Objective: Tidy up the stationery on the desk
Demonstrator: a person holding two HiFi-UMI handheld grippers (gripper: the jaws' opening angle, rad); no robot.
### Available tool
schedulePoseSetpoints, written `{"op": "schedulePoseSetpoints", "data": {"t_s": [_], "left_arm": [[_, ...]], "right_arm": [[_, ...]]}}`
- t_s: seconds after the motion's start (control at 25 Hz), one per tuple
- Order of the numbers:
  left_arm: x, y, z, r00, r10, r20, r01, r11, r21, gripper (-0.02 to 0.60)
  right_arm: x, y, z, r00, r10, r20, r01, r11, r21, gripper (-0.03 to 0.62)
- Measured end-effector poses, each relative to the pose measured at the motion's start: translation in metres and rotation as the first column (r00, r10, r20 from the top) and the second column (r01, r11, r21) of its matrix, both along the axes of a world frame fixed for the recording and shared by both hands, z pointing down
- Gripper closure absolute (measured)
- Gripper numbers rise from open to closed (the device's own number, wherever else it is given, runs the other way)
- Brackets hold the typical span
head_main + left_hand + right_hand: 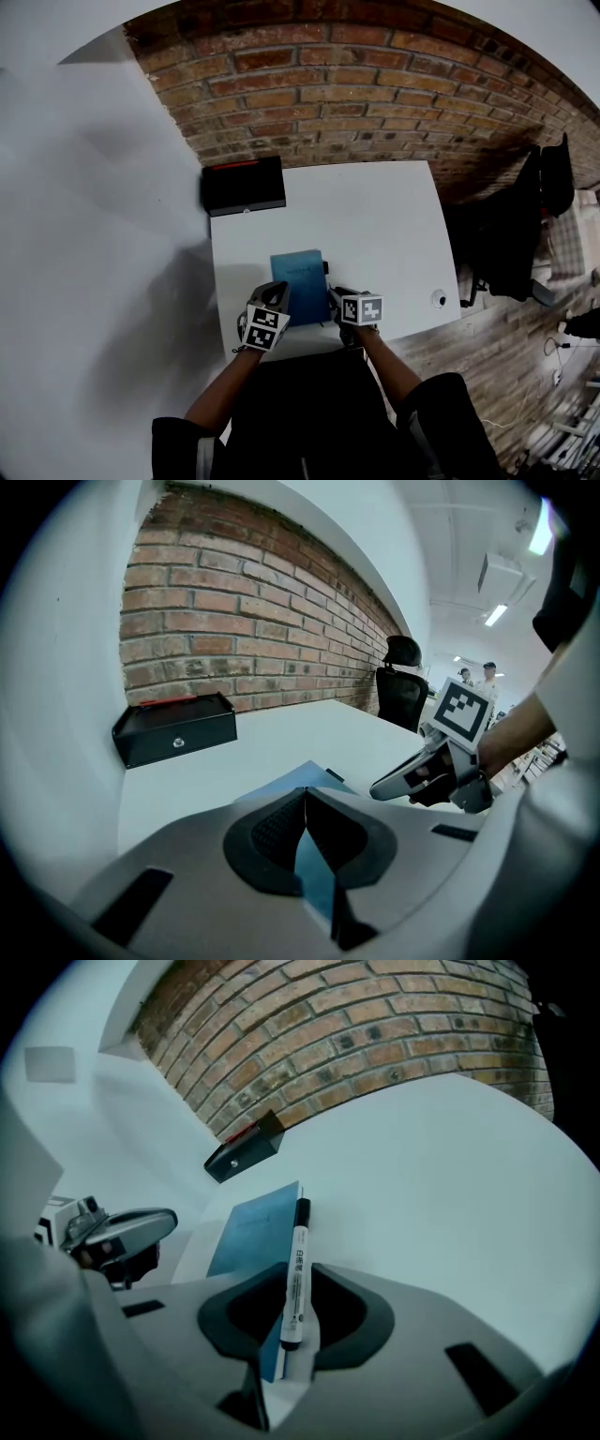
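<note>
A blue notebook [298, 281] lies flat near the front edge of the white desk [375, 225]. A white marker with a black cap [296, 1269] lies along the notebook's [248, 1227] right edge. My right gripper [298, 1284] stands open around the marker's rear end, and bare table shows beside the marker. My left gripper [306, 794] is shut, its pads together over the notebook's [300, 772] left edge. Whether it pinches the cover I cannot tell. In the head view the left gripper [272, 298] and right gripper [337, 298] flank the notebook's near end.
A black box [244, 185] with a red strip sits at the desk's back left corner against the brick wall [356, 84]. A small round object [439, 299] lies near the desk's right front corner. A black office chair [525, 225] stands to the right of the desk.
</note>
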State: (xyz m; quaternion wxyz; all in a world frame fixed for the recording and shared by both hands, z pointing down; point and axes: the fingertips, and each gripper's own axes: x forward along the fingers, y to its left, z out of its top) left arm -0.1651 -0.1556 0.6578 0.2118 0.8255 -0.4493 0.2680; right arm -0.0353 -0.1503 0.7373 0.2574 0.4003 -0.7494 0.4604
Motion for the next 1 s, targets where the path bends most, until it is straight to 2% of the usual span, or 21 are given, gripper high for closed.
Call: {"op": "schedulePoseSetpoints", "data": {"t_s": [0.2,0.36,0.56,0.72,1.0], "left_arm": [[0.002,-0.001,-0.002,1.000,-0.004,-0.010,0.004,1.000,0.010,0.566],[0.007,-0.002,-0.003,0.999,-0.023,-0.031,0.024,1.000,0.015,0.566],[0.015,0.002,-0.007,0.999,-0.019,-0.040,0.020,0.999,0.033,0.566],[0.014,0.014,-0.013,0.998,-0.052,-0.041,0.053,0.998,0.037,0.566],[0.030,0.034,-0.032,0.993,-0.105,-0.046,0.109,0.991,0.082,0.566]], "right_arm": [[0.002,-0.007,-0.016,0.999,0.041,0.035,-0.043,0.997,0.067,0.523],[0.002,-0.004,-0.026,0.999,0.024,0.033,-0.028,0.993,0.116,0.532],[0.000,-0.004,-0.035,1.000,-0.006,-0.012,0.009,0.981,0.194,0.561],[0.001,0.005,-0.044,0.998,-0.036,-0.055,0.049,0.970,0.236,0.571],[0.023,0.025,-0.075,0.997,-0.033,-0.076,0.055,0.948,0.313,0.572]]}}
